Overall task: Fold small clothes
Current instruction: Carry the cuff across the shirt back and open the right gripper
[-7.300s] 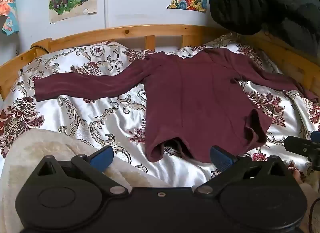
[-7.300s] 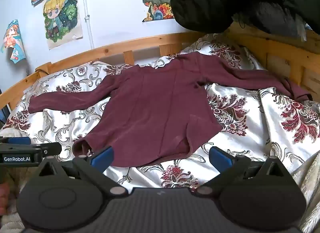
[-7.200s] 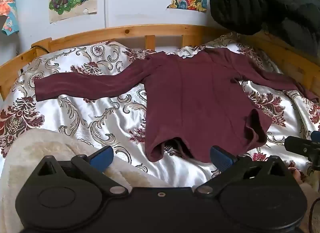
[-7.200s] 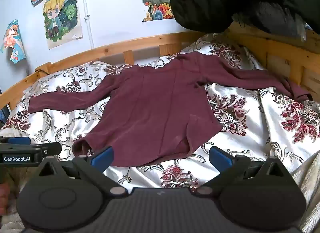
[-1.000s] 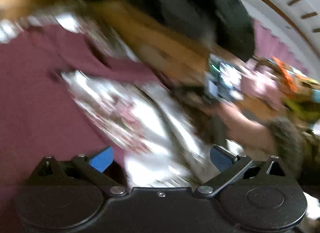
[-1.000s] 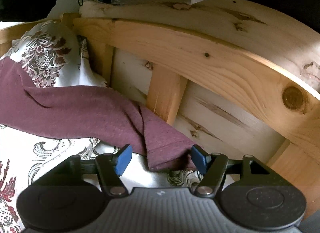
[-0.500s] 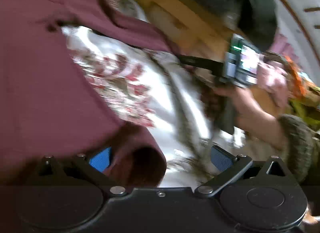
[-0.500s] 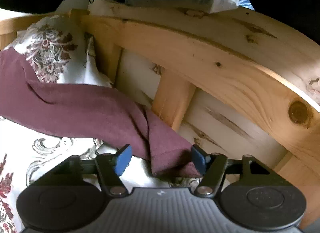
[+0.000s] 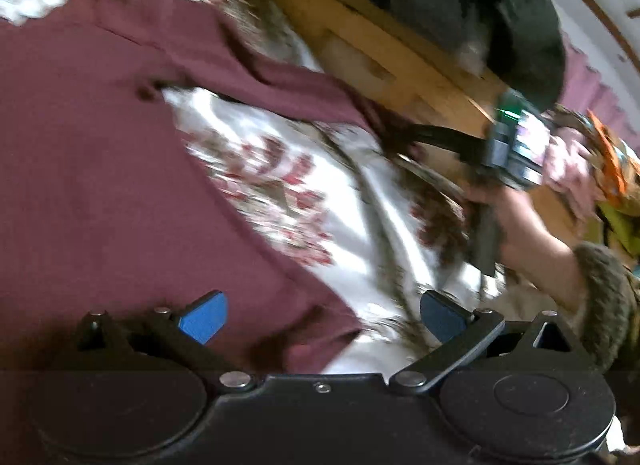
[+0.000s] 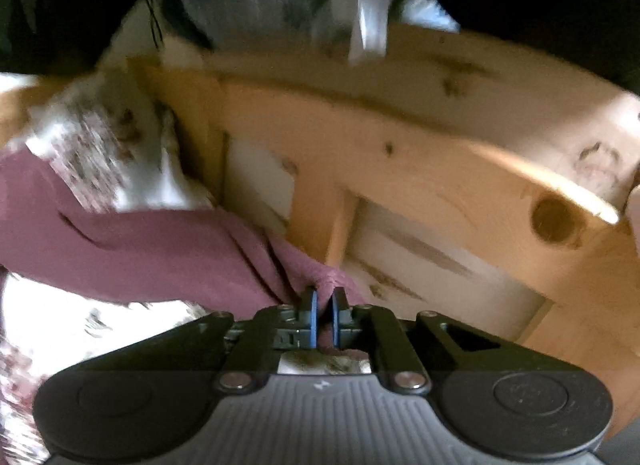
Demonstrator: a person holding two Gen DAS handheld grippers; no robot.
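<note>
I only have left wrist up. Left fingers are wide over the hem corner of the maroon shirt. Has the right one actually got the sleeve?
Observer: Yes. In the right wrist view the right gripper is shut on the sleeve cuff, with fabric bunched between the blue pads.
Operator: Where is that cuff?
Observer: Right at the foot of the wooden bed rail, beside an upright slat.
Operator: Is the sleeve lying flat?
Observer: No, it creases toward the pinch; the rest of the sleeve runs off to the left over the floral sheet.
</note>
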